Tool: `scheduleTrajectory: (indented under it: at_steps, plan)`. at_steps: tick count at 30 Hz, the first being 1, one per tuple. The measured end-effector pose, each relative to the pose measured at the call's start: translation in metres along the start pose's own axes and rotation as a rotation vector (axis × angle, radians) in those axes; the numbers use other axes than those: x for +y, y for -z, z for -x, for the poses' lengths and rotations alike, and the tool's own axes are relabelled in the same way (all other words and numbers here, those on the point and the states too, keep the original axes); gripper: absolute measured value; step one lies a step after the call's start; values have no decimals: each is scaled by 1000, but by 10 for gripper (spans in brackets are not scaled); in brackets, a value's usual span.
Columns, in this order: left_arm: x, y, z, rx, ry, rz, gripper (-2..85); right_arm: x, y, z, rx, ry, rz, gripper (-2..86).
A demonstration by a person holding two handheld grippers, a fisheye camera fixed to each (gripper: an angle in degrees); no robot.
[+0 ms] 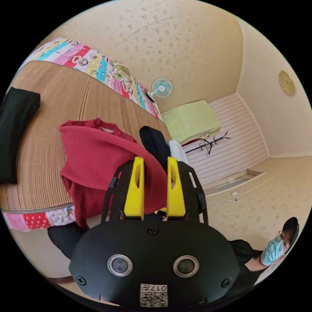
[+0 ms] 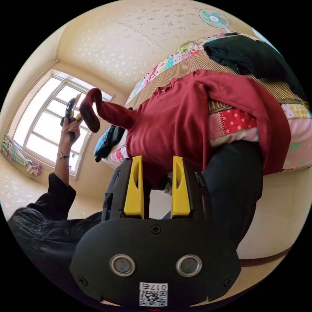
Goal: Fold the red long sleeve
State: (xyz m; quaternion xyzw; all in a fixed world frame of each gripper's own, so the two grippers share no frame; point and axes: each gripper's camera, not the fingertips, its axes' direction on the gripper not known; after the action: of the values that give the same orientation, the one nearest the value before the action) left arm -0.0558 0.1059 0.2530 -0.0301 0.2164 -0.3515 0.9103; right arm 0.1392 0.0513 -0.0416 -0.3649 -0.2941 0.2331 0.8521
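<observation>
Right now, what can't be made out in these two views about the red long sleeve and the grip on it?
- Left gripper view: whether the jaws of the left gripper pinch the red long sleeve; the fabric runs behind them.
- Right gripper view: the hold of the right gripper on the hem, hidden behind its jaws.
- Right gripper view: the raised cuff's grip, too small.
- Left gripper view: black garment, cut by the edge.

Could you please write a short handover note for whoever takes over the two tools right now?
Left tool: raised, with the cuff of the red long sleeve draped at its tip; actual grip unclear.
Right tool: open, at the shirt's hem, gripping nothing.
Shirt: spread on the striped mat, hem and one sleeve hanging over the bed edge. Black clothes lie beside it.
Done: no finished fold.
Left: fold both sleeves in, then the body.
</observation>
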Motion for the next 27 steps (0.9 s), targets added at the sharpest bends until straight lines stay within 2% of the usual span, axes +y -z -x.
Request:
scheduleTrajectory:
  at_steps: [3, 7, 13, 17, 18, 20, 22, 24, 27]
  plan:
    - [10, -63, 17, 121, -9, 183, 147, 5, 10, -2, 0, -2, -1, 133]
    - [72, -78, 51, 83, 46, 227, 135, 17, 29, -15, 80, 0, 16, 135]
    - [173, -30, 93, 84, 131, 168, 127, -17, 44, -13, 168, 43, -24, 135]
    - [217, 15, 81, -18, 82, 99, 123, -63, 30, -48, 253, -121, -33, 129]
    - [228, 26, 75, -42, 66, 83, 121, -68, 28, -57, 248, -154, -31, 126]
    - [243, 38, 70, -71, 53, 65, 117, -74, 33, -74, 113, -248, -102, 76]
    - [257, 50, 69, -75, 63, 54, 113, -81, 41, -59, 61, -220, -149, 43]
    - [277, 71, 65, -13, 90, 6, 107, -98, 49, -25, 143, -154, -140, 32]
    - [299, 94, 49, 28, 58, -43, 101, -137, 67, 49, 189, 71, -148, 22]
